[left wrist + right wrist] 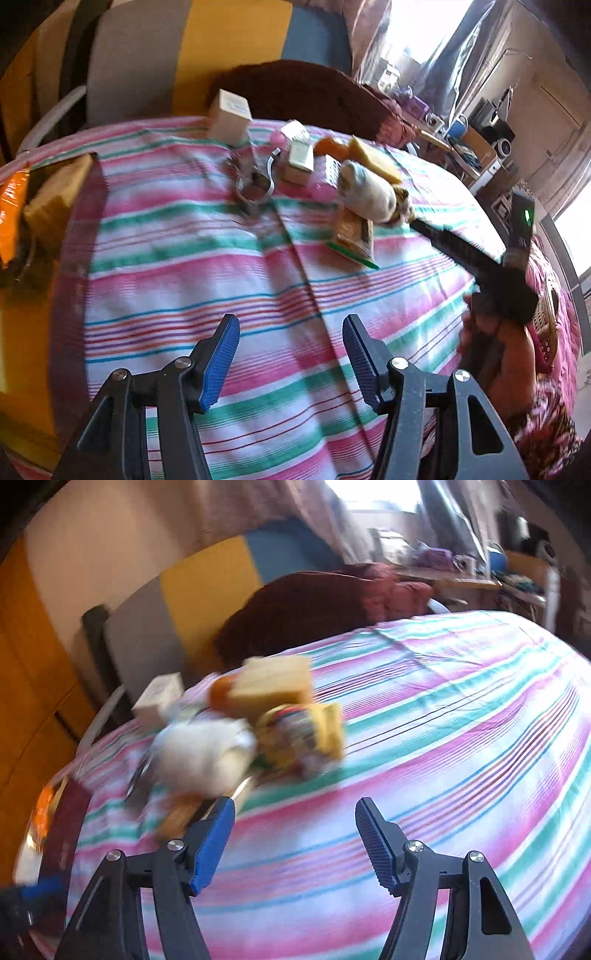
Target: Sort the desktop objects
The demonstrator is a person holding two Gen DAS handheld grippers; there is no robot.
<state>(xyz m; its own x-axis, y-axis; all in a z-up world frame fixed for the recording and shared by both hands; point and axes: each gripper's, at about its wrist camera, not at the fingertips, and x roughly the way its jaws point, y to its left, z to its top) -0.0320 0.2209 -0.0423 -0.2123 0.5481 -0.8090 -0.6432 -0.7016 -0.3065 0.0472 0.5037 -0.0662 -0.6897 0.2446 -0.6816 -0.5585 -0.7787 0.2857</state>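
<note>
The things to sort sit in a messy heap on the striped cloth [280,258] that covers the worktop. In the heap there is a white rolled bundle [369,192], a yellow sponge [373,158], a green and tan packet [354,236] under the bundle, a small cream box [299,162], a taller cardboard box [229,118] at the far edge, and a shiny metal clip [255,177].

The left hand-held gripper [291,354] is open with nothing between its jaws, and it hangs over bare cloth well away from the heap. The right hand-held gripper [295,834] is empty too, and its jaws are opening. It is close to the heap, and its left jaw is just beside the white rolled bundle [207,757].

Here is what could go wrong. The right wrist view is very blurry, so that hand seems to be moving fast. It could bump the heap and knock things over. The things lie on top of each other, so pulling one may drag the others. The bundle looks soft and round, so it could slip out. The tall box is near the edge and might fall off.
</note>
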